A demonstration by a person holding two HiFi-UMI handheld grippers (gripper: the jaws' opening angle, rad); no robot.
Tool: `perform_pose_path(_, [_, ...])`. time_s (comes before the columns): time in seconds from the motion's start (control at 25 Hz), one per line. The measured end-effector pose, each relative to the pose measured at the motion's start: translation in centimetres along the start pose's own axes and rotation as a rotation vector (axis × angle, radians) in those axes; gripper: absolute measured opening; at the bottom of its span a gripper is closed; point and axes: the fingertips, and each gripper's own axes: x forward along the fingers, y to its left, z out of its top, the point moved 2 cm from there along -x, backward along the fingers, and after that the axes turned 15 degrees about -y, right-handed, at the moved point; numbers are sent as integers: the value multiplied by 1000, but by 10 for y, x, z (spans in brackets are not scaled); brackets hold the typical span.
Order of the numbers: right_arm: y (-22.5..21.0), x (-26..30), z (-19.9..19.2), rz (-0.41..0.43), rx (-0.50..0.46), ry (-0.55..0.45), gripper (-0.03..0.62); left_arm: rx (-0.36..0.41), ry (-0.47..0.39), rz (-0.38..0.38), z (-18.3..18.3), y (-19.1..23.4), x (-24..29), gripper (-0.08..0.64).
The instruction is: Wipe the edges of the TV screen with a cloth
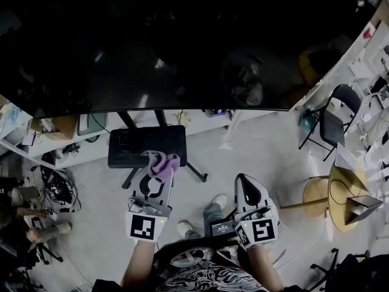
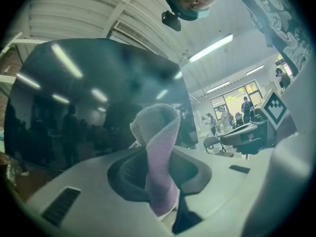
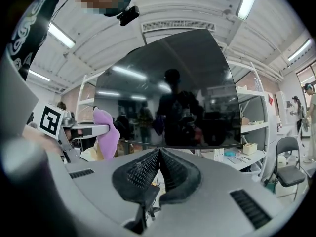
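The big dark TV screen (image 1: 182, 41) fills the top of the head view; its lower edge (image 1: 182, 109) runs above both grippers. My left gripper (image 1: 159, 174) is shut on a folded purple cloth (image 1: 161, 163), held below the screen's lower edge, over the stand's black base (image 1: 147, 145). In the left gripper view the cloth (image 2: 159, 152) sticks up between the jaws in front of the screen (image 2: 98, 102). My right gripper (image 1: 247, 188) is shut with nothing in it, lower and to the right. The right gripper view shows the screen (image 3: 173, 93) ahead and the cloth (image 3: 106, 132) at left.
White shelves (image 1: 61, 142) run behind the TV on the left. A black folding chair (image 1: 334, 117) and a round wooden table (image 1: 343, 190) stand at right. Cables (image 1: 58, 187) lie on the floor at left. People stand far off (image 2: 244, 107).
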Motion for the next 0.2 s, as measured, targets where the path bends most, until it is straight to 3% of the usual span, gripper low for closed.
perform_pose_path(0.2, [-7,-19,12,18,4,11,29,3,-14,1,17,-23,3,103])
